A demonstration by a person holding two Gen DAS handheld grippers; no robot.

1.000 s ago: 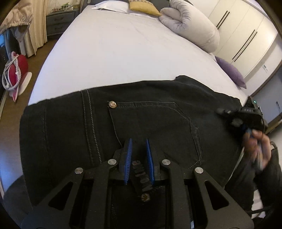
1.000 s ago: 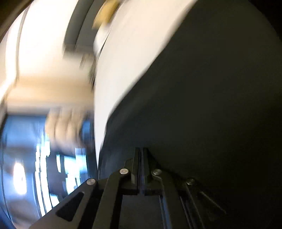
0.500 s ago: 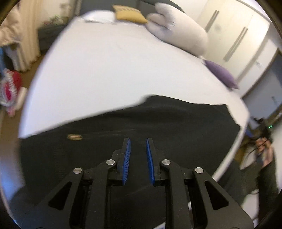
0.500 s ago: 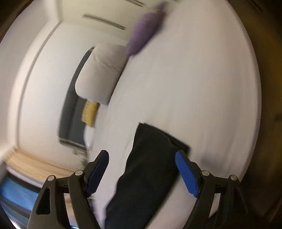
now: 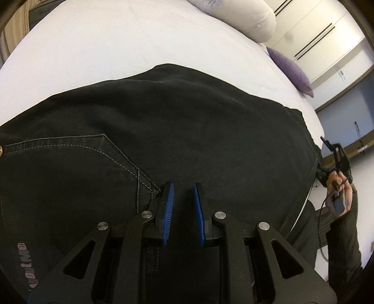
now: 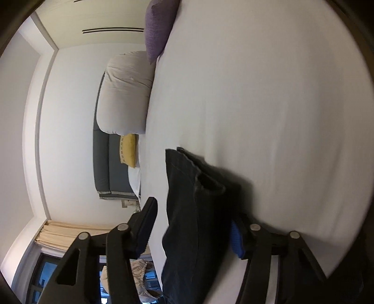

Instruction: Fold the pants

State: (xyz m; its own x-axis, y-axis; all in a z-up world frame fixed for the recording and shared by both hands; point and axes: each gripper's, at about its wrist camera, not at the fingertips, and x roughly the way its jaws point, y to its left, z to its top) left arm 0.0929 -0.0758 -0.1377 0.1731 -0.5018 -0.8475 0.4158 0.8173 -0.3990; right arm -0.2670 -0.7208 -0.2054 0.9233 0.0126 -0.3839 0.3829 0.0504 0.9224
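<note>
Two grippers show above a white bed point(image 5: 140, 46) where black pants point(image 5: 187, 128) lie spread flat across the near part of the sheet. From the left wrist view, the left gripper point(image 5: 183, 205) hangs just over the dark cloth, its blue pads a small way apart with nothing between them, so its jaws are released. Just to its left runs the stitched edge of a back pocket point(image 5: 70, 168), with a small metal rivet point(image 5: 1, 150) at the far left border and a pale printed label point(image 5: 25, 264) low on the fabric. Beyond the pants the sheet runs up to a bundled white duvet point(image 5: 238, 16) and a purple pillow point(image 5: 289, 70) near a white wardrobe point(image 5: 322, 35). At the right border the person's right hand point(image 5: 339, 194) holds the handle of the other tool off the bed's edge.

From the right wrist view, which is rolled on its side, the right gripper point(image 6: 194, 233) has its jaws spread wide, released, and the end of the pants point(image 6: 194, 210) lies in the gap between the two fingers; whether either pad touches the cloth cannot be told, as that part is blurred. Farther on sit the duvet point(image 6: 126, 93), a yellow cushion point(image 6: 128, 149), a grey headboard point(image 6: 102, 159) and the purple pillow point(image 6: 159, 28), with curtains point(image 6: 70, 233) near a dark window
</note>
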